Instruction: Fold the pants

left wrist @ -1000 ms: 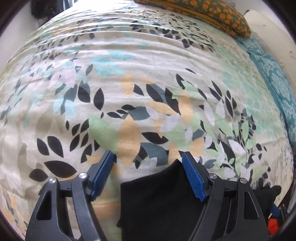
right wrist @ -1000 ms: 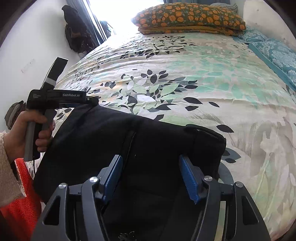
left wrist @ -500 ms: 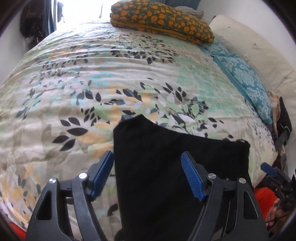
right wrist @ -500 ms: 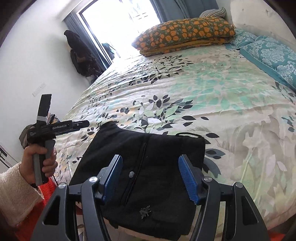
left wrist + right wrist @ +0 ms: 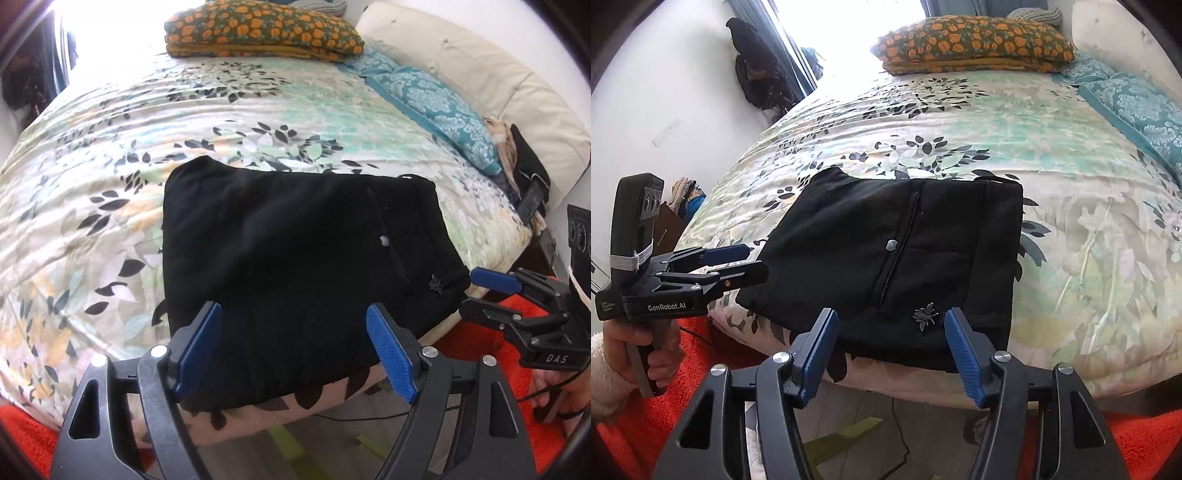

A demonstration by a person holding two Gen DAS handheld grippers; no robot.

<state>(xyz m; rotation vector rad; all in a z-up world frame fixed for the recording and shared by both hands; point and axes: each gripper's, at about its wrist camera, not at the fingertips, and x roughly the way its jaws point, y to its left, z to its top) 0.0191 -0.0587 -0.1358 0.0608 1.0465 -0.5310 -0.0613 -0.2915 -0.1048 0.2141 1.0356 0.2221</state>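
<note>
Black pants (image 5: 295, 251) folded square at edge of bed (image 5: 110, 147). Left hand-held gripper (image 5: 295, 339) and right hand-held gripper (image 5: 890, 343) wide open, empty, clear of cloth. Folding seemingly finished; next, perhaps smoothing.

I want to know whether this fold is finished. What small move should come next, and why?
Probably none beyond a light smoothing pat: the black pants lie as a compact folded rectangle near the edge of the bed. Both the left gripper and the right gripper are open, holding nothing, off the cloth. I'd judge it done.
</note>
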